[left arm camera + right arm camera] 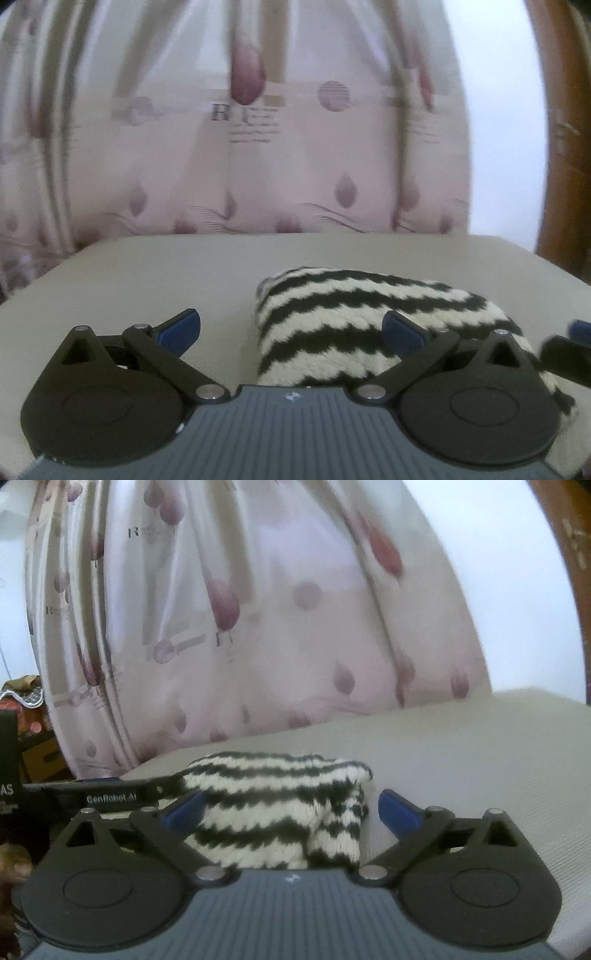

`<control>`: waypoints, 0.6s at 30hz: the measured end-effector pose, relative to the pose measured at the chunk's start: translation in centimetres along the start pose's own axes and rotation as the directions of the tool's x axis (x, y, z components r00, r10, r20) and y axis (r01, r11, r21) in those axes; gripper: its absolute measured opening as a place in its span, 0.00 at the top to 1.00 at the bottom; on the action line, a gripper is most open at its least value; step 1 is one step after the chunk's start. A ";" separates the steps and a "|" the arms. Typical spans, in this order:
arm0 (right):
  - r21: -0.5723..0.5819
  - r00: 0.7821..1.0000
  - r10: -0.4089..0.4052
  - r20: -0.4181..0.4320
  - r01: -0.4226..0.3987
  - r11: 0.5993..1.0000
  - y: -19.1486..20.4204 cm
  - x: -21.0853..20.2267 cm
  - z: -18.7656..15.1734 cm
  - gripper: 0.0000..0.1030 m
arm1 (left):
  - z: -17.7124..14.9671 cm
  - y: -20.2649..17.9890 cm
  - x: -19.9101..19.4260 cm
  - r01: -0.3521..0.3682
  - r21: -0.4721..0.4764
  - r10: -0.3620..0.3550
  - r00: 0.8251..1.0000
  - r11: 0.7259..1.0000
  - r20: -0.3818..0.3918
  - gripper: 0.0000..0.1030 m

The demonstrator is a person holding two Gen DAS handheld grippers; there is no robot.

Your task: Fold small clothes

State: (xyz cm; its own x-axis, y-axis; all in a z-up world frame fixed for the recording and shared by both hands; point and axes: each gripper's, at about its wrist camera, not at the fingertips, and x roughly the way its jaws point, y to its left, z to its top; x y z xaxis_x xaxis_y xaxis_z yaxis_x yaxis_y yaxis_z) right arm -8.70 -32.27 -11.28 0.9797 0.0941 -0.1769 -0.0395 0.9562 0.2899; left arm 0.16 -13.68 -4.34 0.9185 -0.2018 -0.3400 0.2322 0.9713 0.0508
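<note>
A small black-and-white striped knitted garment [354, 317] lies bunched and folded on a beige padded surface [147, 280]. My left gripper [291, 332] is open, its jaws wide apart; the garment's left end lies between the blue fingertips [181, 326], untouched by the left one. In the right wrist view the same garment [273, 812] lies between the wide-open jaws of my right gripper [291, 812]. The left gripper's black body [110, 794] reaches in from the left behind the garment. The right gripper's tip shows at the edge of the left wrist view [569, 350].
A pink patterned curtain [236, 155] hangs just behind the surface's far edge. A brown wooden frame [561, 147] stands at the right. Dark clutter and a box [22, 753] sit at the left of the right wrist view.
</note>
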 end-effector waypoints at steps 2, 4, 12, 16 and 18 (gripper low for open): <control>0.000 1.000 0.003 0.012 -0.003 1.000 0.2 -0.2 0.0 0.02 | 0.3 0.0 0.0 -0.038 0.009 0.038 0.999 0.999 -0.005 0.00; -0.010 1.000 -0.001 0.019 0.001 1.000 0.4 -0.4 0.1 0.02 | 0.6 0.2 -0.3 -0.048 0.000 0.048 0.999 0.999 0.006 0.00; -0.031 1.000 -0.012 0.012 0.013 0.999 1.2 -0.6 0.1 0.01 | 0.9 -0.4 -2.2 -0.059 0.080 0.048 0.990 0.995 0.133 0.00; -0.024 1.000 -0.011 0.014 0.012 1.000 1.2 -1.0 0.1 0.01 | 0.5 -1.6 -3.4 -0.075 0.171 0.038 0.977 0.982 0.211 0.00; -0.020 1.000 -0.013 0.017 0.014 1.000 1.1 -1.2 0.1 0.01 | 0.6 -1.6 -3.9 -0.031 0.161 -0.003 0.977 0.986 0.211 0.00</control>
State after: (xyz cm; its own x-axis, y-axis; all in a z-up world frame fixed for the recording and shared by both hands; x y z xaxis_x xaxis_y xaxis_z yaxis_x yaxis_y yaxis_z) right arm -9.87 -31.31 -10.65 0.9834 0.0765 -0.1648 -0.0299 0.9628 0.2685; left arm -3.58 -14.54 -2.55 0.9646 -0.2271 -0.1342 0.2518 0.9443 0.2120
